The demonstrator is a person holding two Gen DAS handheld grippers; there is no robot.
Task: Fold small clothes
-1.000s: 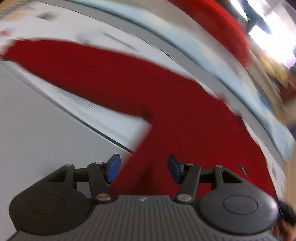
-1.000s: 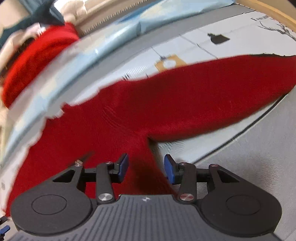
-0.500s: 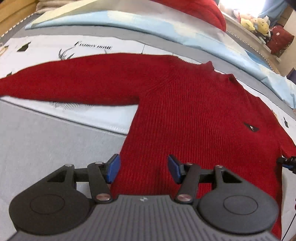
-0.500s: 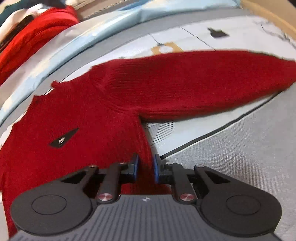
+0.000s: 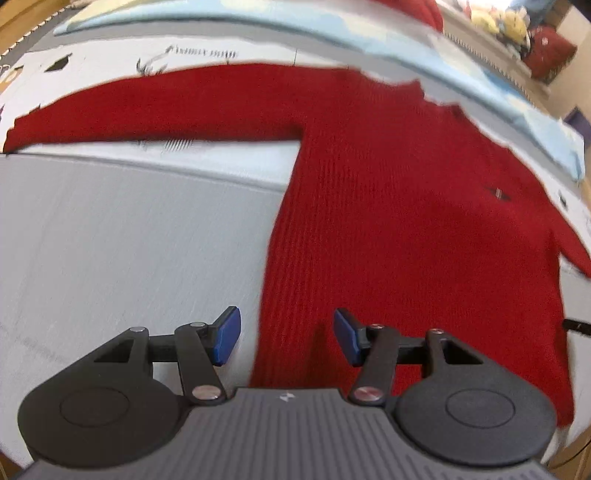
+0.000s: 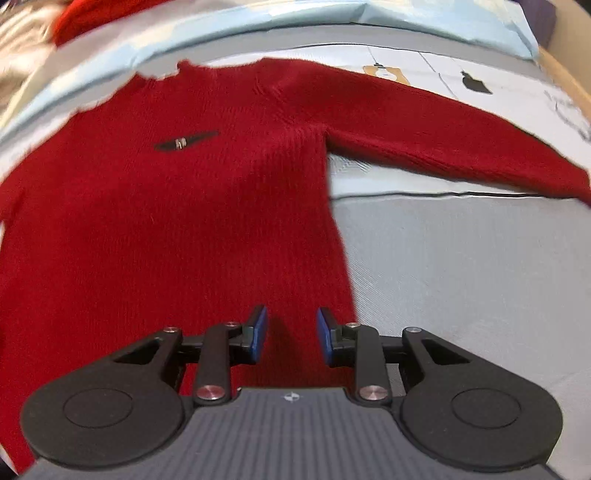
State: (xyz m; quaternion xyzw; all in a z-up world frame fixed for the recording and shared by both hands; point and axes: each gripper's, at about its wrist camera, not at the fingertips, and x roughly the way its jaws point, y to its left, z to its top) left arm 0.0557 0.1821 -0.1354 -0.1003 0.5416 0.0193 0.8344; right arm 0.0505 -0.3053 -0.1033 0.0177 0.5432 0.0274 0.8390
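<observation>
Sweater: a red knit sweater [image 5: 399,206] lies spread flat, front up, on the bed; its lower body runs under and ahead of both pairs of fingers.
Sweater edges: in the left wrist view the side edge of the body passes between the two fingers, slanting away ahead; in the right wrist view the other side edge passes just beside the right-hand finger.
Sleeves: one sleeve [image 5: 147,110] stretches out far to the left ahead of the left gripper; the other sleeve [image 6: 461,140] stretches out far to the right ahead of the right gripper.
Open room: bare grey cover [image 5: 122,240] lies outside each side edge, below each sleeve.
Around: a printed white sheet [image 6: 436,81] lies under the sleeves; a pale blue quilt [image 5: 369,33] lies beyond the collar; soft toys [image 5: 502,18] sit far ahead to the right.
Chest badge: a small dark badge [image 6: 184,142] sits ahead to the left of the right gripper.
Left gripper [image 5: 287,339]: fingers wide apart, holding nothing.
Right gripper [image 6: 291,338]: fingers parted moderately, nothing between them; contact with the cloth cannot be told.
</observation>
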